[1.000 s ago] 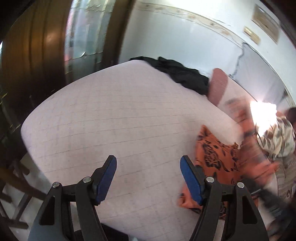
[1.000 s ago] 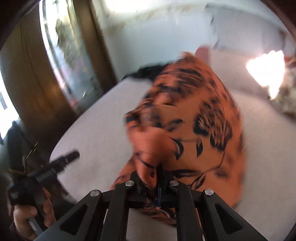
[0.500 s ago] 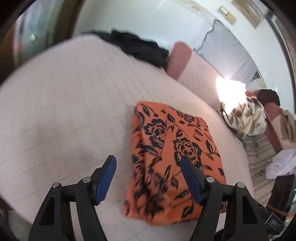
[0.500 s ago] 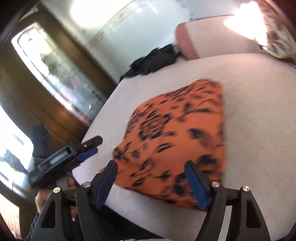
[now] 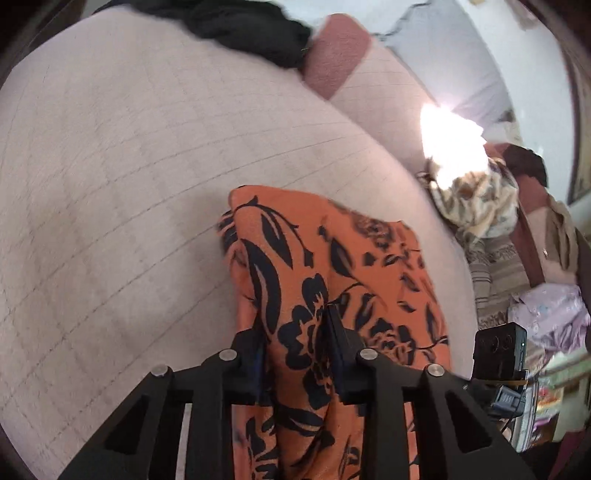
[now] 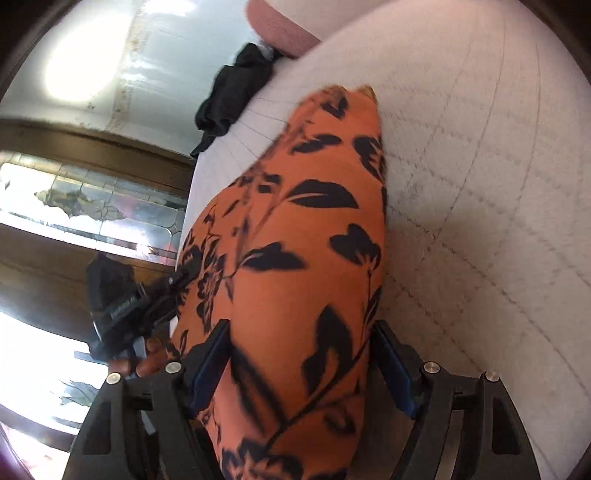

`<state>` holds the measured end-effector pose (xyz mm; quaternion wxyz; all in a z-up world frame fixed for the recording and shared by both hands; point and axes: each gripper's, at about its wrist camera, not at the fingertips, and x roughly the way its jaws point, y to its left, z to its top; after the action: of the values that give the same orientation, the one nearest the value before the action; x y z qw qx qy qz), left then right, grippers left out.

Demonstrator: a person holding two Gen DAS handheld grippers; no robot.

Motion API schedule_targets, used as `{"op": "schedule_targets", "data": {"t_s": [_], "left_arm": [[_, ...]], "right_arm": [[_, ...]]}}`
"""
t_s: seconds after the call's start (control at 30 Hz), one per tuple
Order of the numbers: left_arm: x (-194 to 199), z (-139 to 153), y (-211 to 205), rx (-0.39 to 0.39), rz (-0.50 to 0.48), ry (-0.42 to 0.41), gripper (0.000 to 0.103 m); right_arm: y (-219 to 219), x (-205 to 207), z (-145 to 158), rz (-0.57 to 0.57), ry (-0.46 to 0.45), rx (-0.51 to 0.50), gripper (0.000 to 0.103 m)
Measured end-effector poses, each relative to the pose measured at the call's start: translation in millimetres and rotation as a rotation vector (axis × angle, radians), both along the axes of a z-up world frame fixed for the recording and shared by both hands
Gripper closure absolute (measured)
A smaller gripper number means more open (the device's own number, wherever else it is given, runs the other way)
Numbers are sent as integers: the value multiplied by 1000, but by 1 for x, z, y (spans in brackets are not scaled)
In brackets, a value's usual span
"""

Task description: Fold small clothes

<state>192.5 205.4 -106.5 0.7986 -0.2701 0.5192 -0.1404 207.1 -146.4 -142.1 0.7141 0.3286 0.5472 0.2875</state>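
**Both grippers at the near edge of the folded orange garment**

Orange garment (image 5: 332, 266) with black floral print lies folded on the quilted pale mattress (image 5: 129, 166), near its front edge, roughly a rectangle in the left wrist view. Far corner of it shows a couple of stacked layers.

Left gripper (image 5: 295, 354): jaws closing, a raised fold of the orange fabric between the blue pads. Fabric bunches up between the fingers and the right-hand finger (image 5: 338, 332) sits pressed into the cloth; looks like a pinch on the near edge, left pad mostly hidden by fabric.

Right gripper (image 6: 303, 369): fingers spread wide, straddling the near end of the same garment (image 6: 306, 240). Cloth fills the gap, with both blue pads (image 6: 208, 365) right at its sides; can't tell if they actually press on it. Image is motion-blurred.

In the right wrist view the left gripper's body (image 6: 125, 310) shows at the garment's left side, with a hand (image 6: 144, 363) on its grip below.

Surroundings: black garment (image 5: 251, 26) heaped at the far end of the mattress, touching a pinkish-red pillow (image 5: 336, 51). To the right, off the mattress, a patterned cream-brown cloth (image 5: 476, 206) under a blown-out sunlit patch, plus a lilac cloth (image 5: 550, 314) lower down. Dark wood panelling and a leaded glass window (image 6: 92, 199) on the left side in the right wrist view.
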Motion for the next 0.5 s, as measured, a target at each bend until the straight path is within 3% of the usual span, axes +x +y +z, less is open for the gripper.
{"op": "schedule_targets", "data": {"t_s": [0.03,0.1,0.2,0.27,0.3,0.33,0.37,0.43,0.5], "left_arm": [[-8,0,10,-8,30,-6,47],[-24,4,26,28,89,-32,34],[-44,0,31,-18,58,-28,29],[-45,-10,15,6,-9,-9,30],[-47,-10,7,42,-27,-32,33],[-46,-10,1,40,-50,-31,63],[-42,-13,-4,-28,-91,-2,74],[-43,-5,-10,14,-90,-30,75],[-46,7,-19,31,-100,-65,78]], "right_arm": [[-2,2,-3,-16,15,31,26],[-1,4,0,-6,9,36,25],[0,7,-2,-13,8,36,25],[4,9,-3,-8,-3,26,25],[9,14,-3,-3,-11,13,30],[13,14,-2,11,-12,2,51],[16,14,2,30,-23,-21,59],[19,13,20,54,-76,-66,66],[22,12,43,78,-145,-92,67]]}}
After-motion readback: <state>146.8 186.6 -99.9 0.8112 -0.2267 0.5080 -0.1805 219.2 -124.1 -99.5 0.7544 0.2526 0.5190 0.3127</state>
